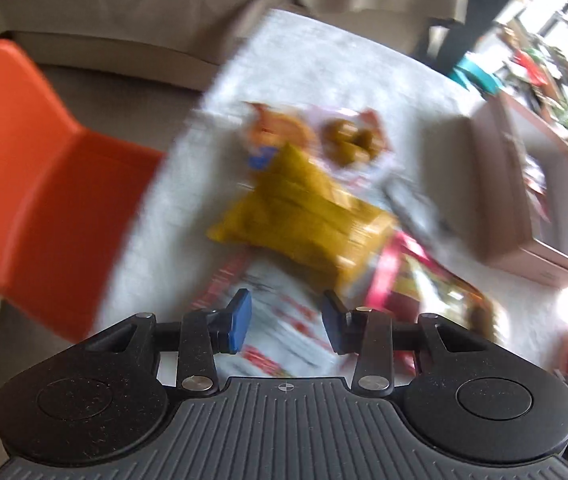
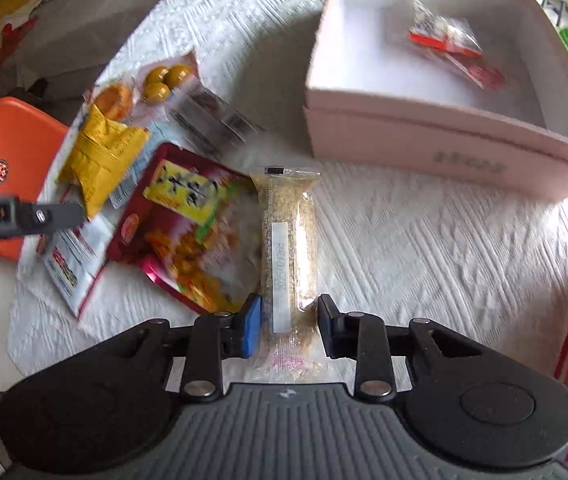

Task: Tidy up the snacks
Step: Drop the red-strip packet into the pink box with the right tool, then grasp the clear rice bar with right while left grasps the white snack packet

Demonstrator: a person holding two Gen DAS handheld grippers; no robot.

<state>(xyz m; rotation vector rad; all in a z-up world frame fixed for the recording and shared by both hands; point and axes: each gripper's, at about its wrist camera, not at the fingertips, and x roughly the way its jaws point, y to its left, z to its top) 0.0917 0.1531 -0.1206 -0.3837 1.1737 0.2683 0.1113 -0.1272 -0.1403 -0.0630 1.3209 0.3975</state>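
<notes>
Lying lengthwise on the white quilted cloth [image 2: 424, 248], a clear-wrapped bar of pale grainy snack [image 2: 290, 240] sits between the two pads of the right gripper [image 2: 289, 326], its near end passing under them. The pads press on its sides, so the jaws are closed on the bar. A white label strip with printed digits runs along its top, and a crimped seal closes the far end.

At 10 o'clock from the bar lies a glossy red and yellow pouch [image 2: 188, 232], touching the bar's left edge. Beyond that sit a crumpled yellow packet [image 2: 104, 156] and a clear pack of round brown sweets [image 2: 166, 78], overlapping in one heap.

At 1 o'clock stands an open pink cardboard box [image 2: 436, 128] with straight walls and a white inside, holding one small red and clear packet [image 2: 450, 42]. Bare cloth lies between bar and box, and to the bar's right.

In the blurred left wrist view, the left gripper [image 1: 287, 326] hangs with its jaws apart and nothing between them, above a white and red wrapper [image 1: 280, 320]. An orange plastic chair [image 1: 44, 184] stands at 9 o'clock, beside the cloth's edge.
</notes>
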